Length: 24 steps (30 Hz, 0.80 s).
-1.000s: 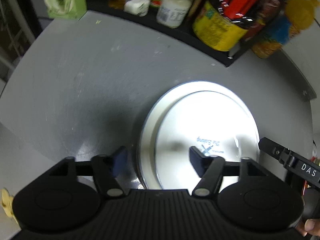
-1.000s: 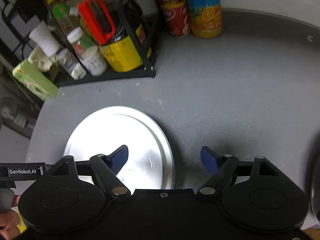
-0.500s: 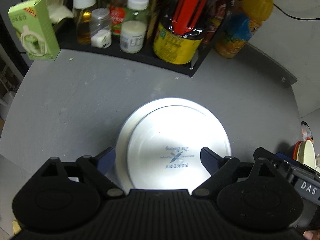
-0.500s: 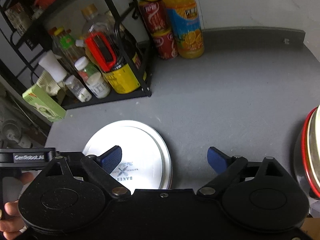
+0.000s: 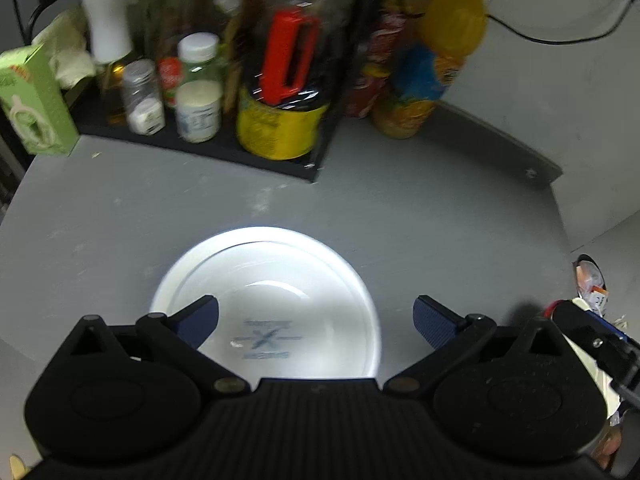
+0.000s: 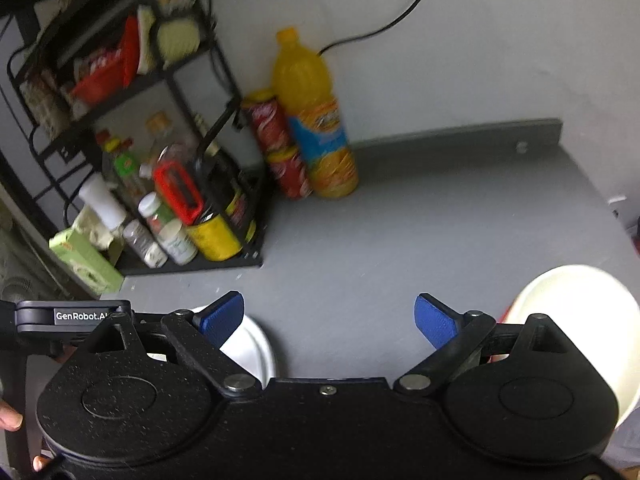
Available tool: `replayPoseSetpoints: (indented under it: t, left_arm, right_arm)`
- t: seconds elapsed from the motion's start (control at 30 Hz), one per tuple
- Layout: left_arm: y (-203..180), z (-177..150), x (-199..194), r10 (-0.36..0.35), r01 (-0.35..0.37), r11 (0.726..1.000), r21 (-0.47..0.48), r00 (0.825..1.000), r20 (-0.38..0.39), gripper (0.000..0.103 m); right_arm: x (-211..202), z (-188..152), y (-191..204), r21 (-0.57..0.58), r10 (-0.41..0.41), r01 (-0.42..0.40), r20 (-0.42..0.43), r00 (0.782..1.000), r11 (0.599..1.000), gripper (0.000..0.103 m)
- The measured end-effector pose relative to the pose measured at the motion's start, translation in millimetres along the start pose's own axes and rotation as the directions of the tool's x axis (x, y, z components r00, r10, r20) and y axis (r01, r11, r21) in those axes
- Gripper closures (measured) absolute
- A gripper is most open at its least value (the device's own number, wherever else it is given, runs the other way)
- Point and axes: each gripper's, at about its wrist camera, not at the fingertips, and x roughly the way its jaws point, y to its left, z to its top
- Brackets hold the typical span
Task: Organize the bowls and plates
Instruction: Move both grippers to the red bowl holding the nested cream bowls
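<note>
- Grey bench (image 5: 400,220) carries everything; my black rack (image 6: 224,256) of bottles stands at its back left.
- White plates (image 5: 264,304) lie stacked below my left claw (image 5: 316,316), spread wide, empty, hovering above them.
- Right claw (image 6: 328,316) likewise gapes, holding nothing; I judge I'm between pickups.
- Only the right view shows a cream bowl (image 6: 580,308) at far right; I'd reach there next.

Blk tools (image 5: 316,322) (image 6: 330,320) w/ blue pads, GenRobot.AI label.
</note>
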Motion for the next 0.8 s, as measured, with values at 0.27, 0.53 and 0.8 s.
replayPoseSetpoints:
  t: [0.27,0.53,0.8]
  left_arm:
    - [-53,-3,-7,-0.045,0.045,0.999,0.017,0.999,0.019,0.0]
    - [-103,-13,-9,-0.075,0.074,0.996,0.04,0.997,0.023,0.0]
    - [-139,-23,-1,-0.06,0.059,0.997,0.041,0.998,0.008,0.003]
  right_arm:
    - [-27,10,-40,-0.024,0.01,-0.009,0.022,1.0,1.0,0.011]
    - [-39,9,-79,0.008,0.002,-0.002,0.034,0.999,1.0,0.011]
    - [-47,8,-120,0.024,0.017,-0.017,0.033,0.999,1.0,0.011]
